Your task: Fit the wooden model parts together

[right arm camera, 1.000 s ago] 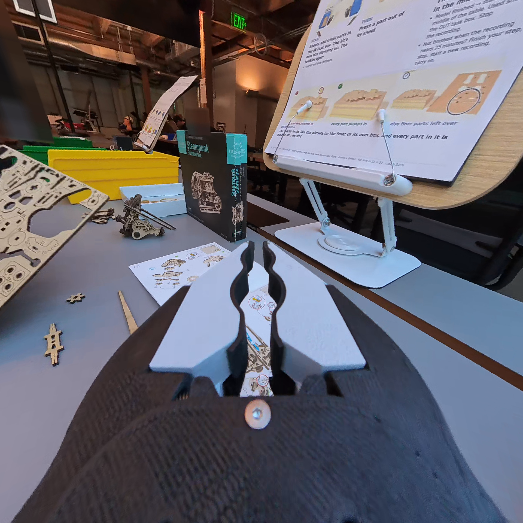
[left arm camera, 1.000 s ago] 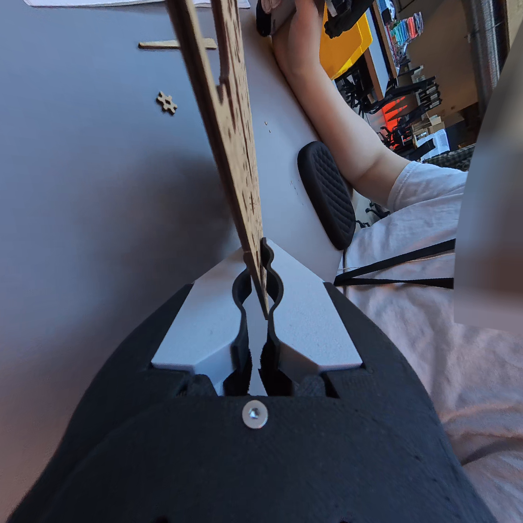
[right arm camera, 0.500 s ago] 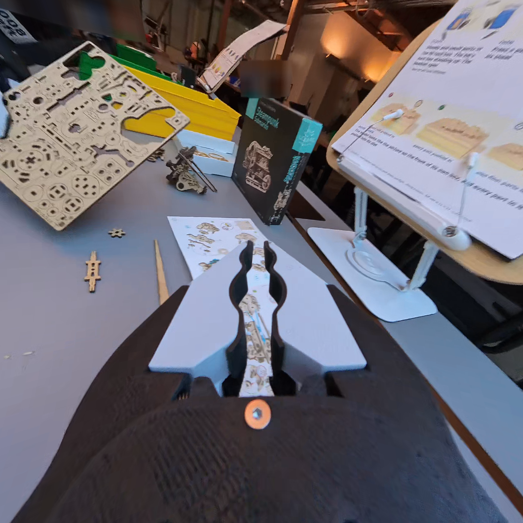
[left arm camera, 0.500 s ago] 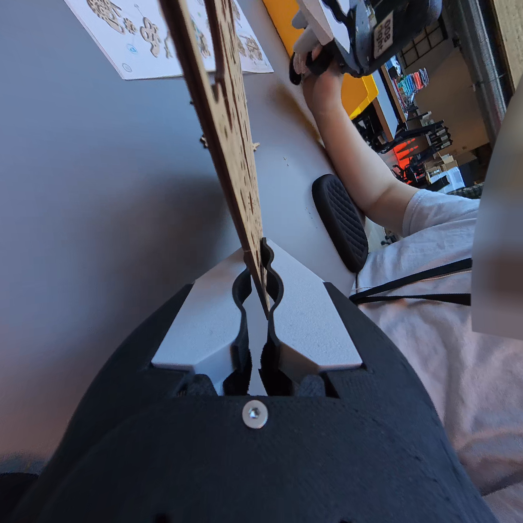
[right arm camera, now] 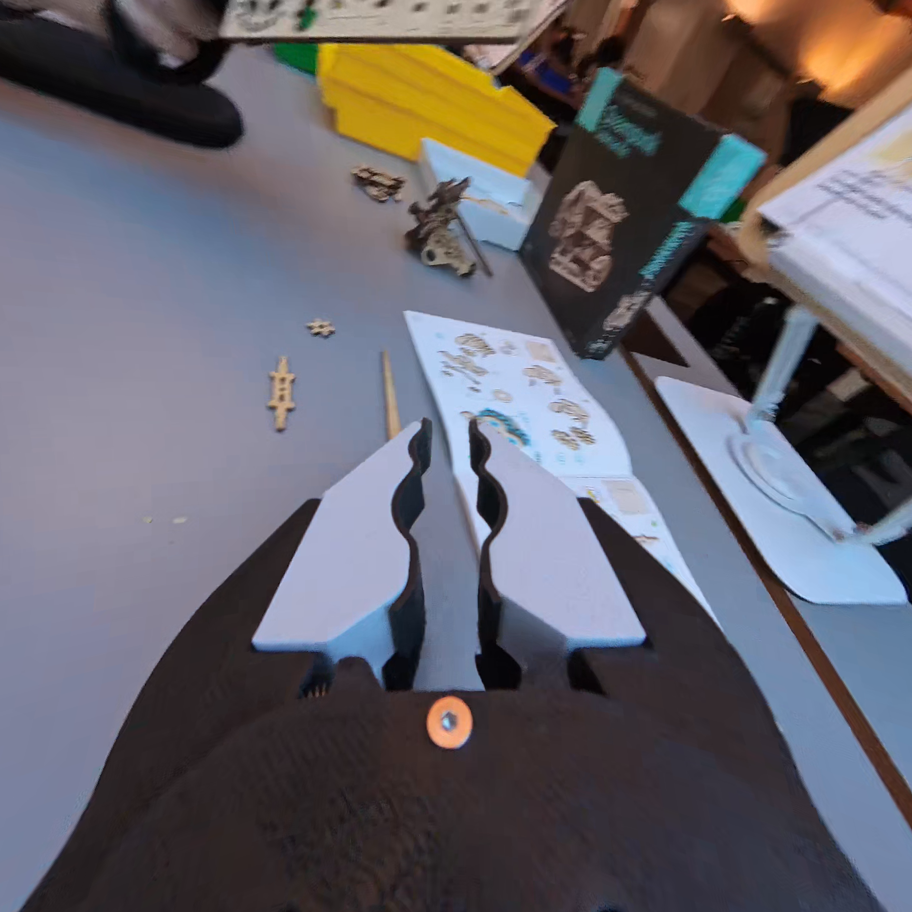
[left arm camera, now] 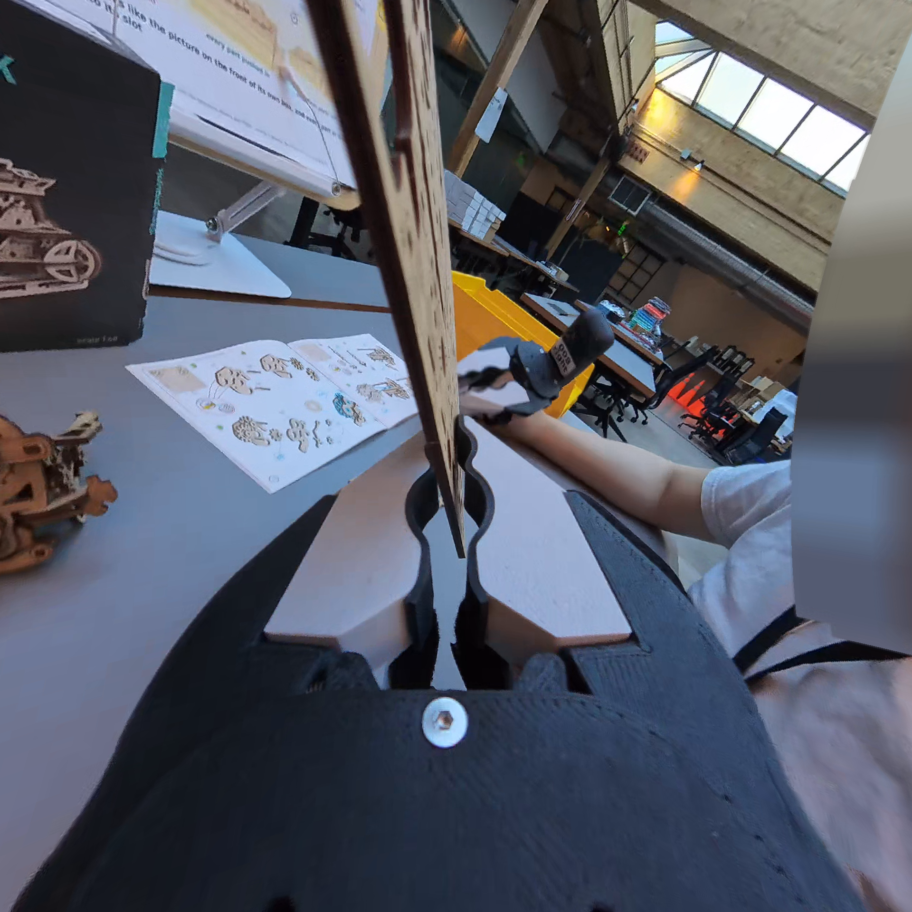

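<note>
Between left tool [left arm camera: 446, 444] tips, wooden sheet [left arm camera: 395, 197], pinched edge-on

Thin wooden sheet [left arm camera: 419, 247], matt grey table [right arm camera: 148, 247], paper booklet [right arm camera: 518, 409]

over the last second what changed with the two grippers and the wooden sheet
The left gripper swung the wooden sheet up off the table, staying shut on it. The right gripper tipped down toward the booklet and its fingers parted slightly. It stays empty; the loose parts lie unmoved.

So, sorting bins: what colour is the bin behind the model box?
Yellow bin, clearest in the right wrist view.
</note>
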Motion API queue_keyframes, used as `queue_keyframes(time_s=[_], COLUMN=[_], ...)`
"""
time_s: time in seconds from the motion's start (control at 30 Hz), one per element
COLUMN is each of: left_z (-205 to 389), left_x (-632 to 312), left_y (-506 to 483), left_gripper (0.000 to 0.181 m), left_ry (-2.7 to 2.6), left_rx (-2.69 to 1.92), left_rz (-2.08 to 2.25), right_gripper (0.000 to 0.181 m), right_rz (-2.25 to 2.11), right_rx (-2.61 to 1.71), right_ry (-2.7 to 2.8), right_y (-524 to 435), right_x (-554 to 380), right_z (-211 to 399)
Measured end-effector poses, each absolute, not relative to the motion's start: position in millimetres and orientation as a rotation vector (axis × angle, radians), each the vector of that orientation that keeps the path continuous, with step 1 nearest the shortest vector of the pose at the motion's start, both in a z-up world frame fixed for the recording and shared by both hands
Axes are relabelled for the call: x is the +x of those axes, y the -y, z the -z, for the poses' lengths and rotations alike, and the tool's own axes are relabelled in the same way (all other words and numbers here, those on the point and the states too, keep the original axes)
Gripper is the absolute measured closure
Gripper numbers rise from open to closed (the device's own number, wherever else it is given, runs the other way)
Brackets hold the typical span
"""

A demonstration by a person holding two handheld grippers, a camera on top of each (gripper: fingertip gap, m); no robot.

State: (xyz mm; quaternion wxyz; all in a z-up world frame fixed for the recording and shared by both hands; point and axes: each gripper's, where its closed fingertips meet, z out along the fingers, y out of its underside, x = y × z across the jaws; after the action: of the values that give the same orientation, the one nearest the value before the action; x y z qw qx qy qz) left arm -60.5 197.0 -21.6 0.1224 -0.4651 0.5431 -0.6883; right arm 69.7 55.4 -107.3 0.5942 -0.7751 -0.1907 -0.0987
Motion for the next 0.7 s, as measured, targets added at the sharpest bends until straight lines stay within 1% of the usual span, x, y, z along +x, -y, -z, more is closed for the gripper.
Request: queue_keyframes(time_s=[0.17,0.33,0.4,0.47,0.53,0.6,0.7], left_z=[31.9,51.7,51.3,51.2,54.1,56.0,55.9], left_x=[-21.2,-8.0,-12.0,-16.9,-18.9,-19.7,-22.4], left_y=[-186.9,-168.7,-159.3,-152.3,-152.5,-156.6,-164.3], left_gripper=[0.181,0.181,0.181,0.181,0.181,0.181,0.181], left_ry=[-1.632,-1.729,-1.724,-1.715,-1.711,-1.706,-1.689], left_rx=[-1.375,-1.338,-1.301,-1.291,-1.298,-1.302,-1.292], left_rz=[1.919,1.822,1.909,1.999,2.013,1.998,2.011], right_gripper=[0.167,0.167,0.163,0.155,0.152,0.149,0.153], right_rz=[0.294,0.299,0.191,0.024,-0.156,-0.251,-0.17], right_rx=[-1.906,-1.901,-1.837,-1.742,-1.704,-1.766,-1.945], right_ry=[0.561,0.487,0.34,0.183,0.052,0.031,0.173], right_y=[-65.4,-69.3,-74.7,-80.3,-84.3,-86.2,-80.7], right_x=[54.8,61.0,60.8,59.0,60.0,58.4,57.0], right_z=[128.0,122.7,102.4,79.8,73.3,87.4,116.1])
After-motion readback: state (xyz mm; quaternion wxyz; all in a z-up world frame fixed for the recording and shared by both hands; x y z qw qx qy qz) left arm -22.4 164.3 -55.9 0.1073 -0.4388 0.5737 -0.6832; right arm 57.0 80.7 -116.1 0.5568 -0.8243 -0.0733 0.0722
